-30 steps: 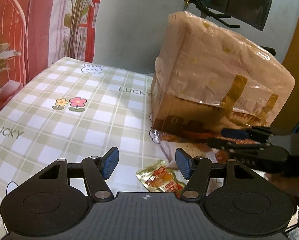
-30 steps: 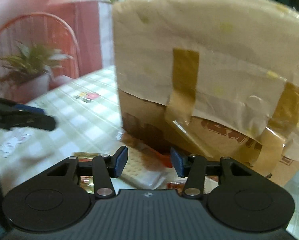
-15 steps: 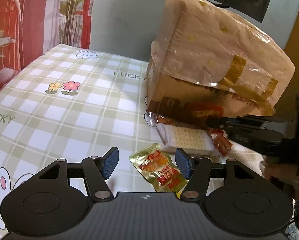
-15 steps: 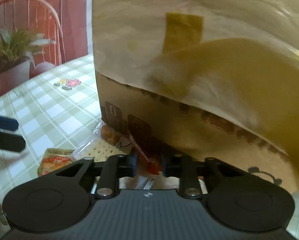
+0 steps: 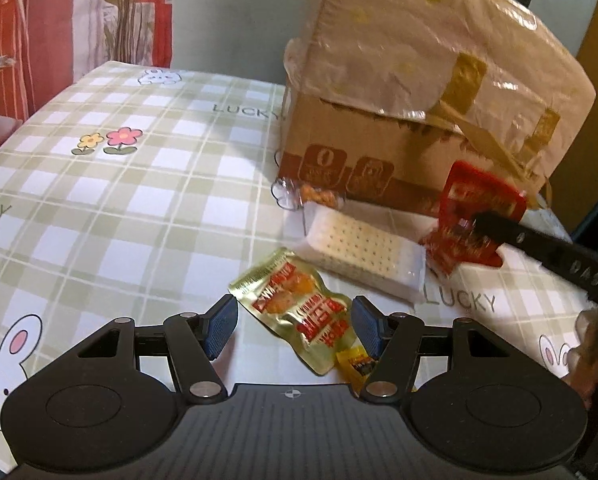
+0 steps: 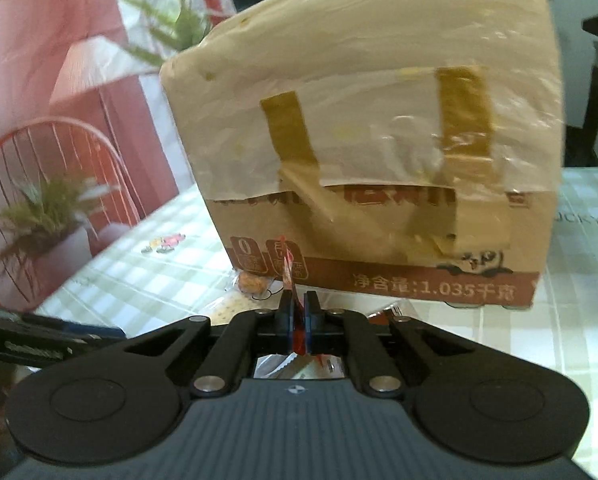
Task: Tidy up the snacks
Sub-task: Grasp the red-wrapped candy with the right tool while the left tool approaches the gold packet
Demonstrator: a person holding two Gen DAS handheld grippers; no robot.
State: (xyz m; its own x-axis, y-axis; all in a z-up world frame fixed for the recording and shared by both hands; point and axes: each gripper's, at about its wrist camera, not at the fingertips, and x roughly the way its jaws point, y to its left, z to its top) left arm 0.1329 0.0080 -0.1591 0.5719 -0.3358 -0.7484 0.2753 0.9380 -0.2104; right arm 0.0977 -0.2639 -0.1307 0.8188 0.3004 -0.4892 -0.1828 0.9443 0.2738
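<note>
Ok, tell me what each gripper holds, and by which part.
Right gripper: shut on the red snack packet, pinched at its edge. Left gripper: open, holding nothing.

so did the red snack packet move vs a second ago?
Yes. The red snack packet lay tucked against the foot of the cardboard box; now the right gripper is shut on it, lifted in front of the box face.
</note>
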